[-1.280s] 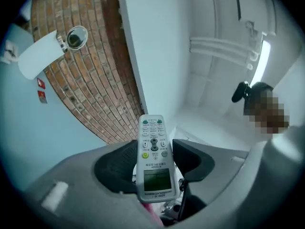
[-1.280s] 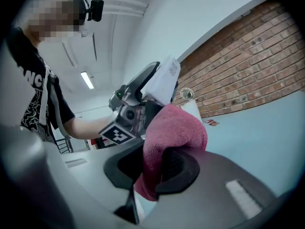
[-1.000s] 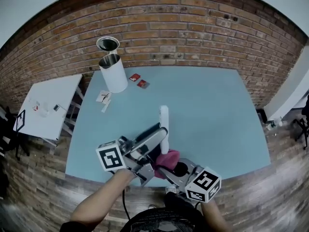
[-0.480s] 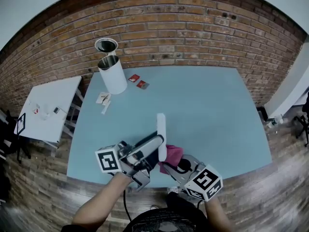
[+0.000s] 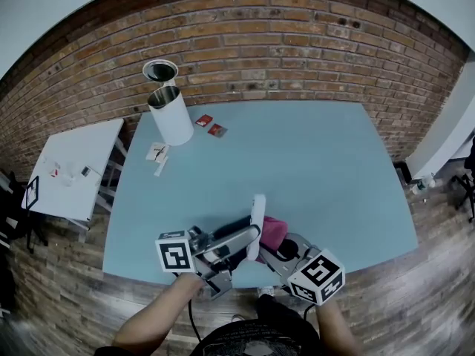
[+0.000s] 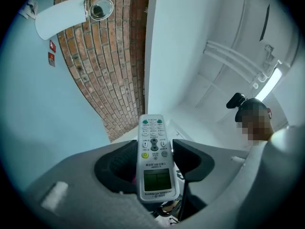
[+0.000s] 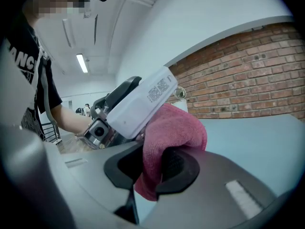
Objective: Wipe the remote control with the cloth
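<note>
A white remote control [image 5: 257,227] [image 6: 153,157] is clamped in my left gripper [image 5: 247,240] [image 6: 152,163], held above the near edge of the blue table [image 5: 312,162]. Its buttons and small screen face the left gripper view. My right gripper [image 5: 272,247] [image 7: 151,168] is shut on a pink cloth [image 5: 272,230] [image 7: 167,140]. The cloth presses against the back of the remote control [image 7: 143,101], the side with the printed label. Both grippers meet just in front of me.
At the table's far left stand a white cylinder [image 5: 172,114] and a dark round tin [image 5: 161,71] by the brick wall. Small red packets [image 5: 210,125] and white cards [image 5: 158,153] lie near them. A white side table [image 5: 74,165] stands to the left.
Both grippers have drawn closer to me and lower in the view. The remote has tilted and shifted slightly right, with the cloth staying pressed against it.
</note>
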`<act>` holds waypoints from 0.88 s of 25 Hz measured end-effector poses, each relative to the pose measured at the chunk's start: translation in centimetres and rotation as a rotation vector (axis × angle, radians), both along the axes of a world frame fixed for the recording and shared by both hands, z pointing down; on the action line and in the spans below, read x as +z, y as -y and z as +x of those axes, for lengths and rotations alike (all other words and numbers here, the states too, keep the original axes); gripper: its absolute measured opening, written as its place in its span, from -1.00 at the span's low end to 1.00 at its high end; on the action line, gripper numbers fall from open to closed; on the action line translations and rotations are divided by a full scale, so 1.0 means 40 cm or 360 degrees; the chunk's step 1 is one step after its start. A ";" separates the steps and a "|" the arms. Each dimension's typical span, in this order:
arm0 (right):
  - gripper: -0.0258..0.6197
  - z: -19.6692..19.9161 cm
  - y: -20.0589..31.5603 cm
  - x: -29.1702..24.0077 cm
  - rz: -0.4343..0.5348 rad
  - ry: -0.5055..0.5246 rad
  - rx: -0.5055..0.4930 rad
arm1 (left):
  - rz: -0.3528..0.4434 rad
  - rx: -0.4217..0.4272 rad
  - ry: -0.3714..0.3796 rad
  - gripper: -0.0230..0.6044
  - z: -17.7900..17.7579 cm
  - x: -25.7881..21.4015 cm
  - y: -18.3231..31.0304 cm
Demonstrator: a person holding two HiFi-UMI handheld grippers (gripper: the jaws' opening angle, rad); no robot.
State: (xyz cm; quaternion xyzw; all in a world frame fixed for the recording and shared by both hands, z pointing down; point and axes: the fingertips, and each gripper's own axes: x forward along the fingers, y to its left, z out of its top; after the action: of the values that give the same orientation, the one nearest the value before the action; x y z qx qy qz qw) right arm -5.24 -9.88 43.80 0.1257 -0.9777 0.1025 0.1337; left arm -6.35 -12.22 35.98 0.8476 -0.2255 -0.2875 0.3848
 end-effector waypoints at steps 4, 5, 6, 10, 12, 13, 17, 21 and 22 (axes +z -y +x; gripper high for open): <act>-0.72 0.032 0.021 0.058 -0.0086 -0.0045 0.0100 | -0.0095 -0.0012 0.0206 -0.17 0.005 0.082 0.007; -0.73 0.041 0.026 0.073 -0.0113 -0.0052 0.0128 | -0.0112 -0.0007 0.0265 -0.17 0.009 0.101 0.008; -0.72 0.050 0.030 0.086 -0.0140 -0.0056 0.0154 | -0.0122 0.0000 0.0332 -0.17 0.014 0.120 0.008; -0.73 0.089 0.053 0.135 -0.0252 -0.0075 0.0291 | -0.0153 0.0051 0.0662 -0.17 0.033 0.215 0.013; -0.72 0.112 0.068 0.160 -0.0313 -0.0080 0.0375 | -0.0179 0.0100 0.0833 -0.17 0.042 0.265 0.011; -0.72 0.123 0.075 0.171 -0.0339 -0.0084 0.0410 | -0.0188 0.0123 0.0916 -0.17 0.046 0.290 0.010; -0.72 0.155 0.087 0.204 -0.0398 -0.0115 0.0487 | -0.0206 0.0203 0.1243 -0.17 0.049 0.381 0.007; -0.72 0.175 0.089 0.229 -0.0434 -0.0149 0.0504 | -0.0161 0.0319 0.1610 -0.17 0.054 0.465 0.000; -0.72 0.177 0.089 0.236 -0.0442 -0.0160 0.0502 | -0.0144 0.0352 0.1687 -0.17 0.056 0.484 -0.002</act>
State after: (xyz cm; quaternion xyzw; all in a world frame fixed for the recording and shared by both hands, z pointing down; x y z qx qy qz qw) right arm 1.83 -13.44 53.24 0.2624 -0.9145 0.2494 0.1807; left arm -4.11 -12.16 55.34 0.8776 -0.3104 0.2316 0.2824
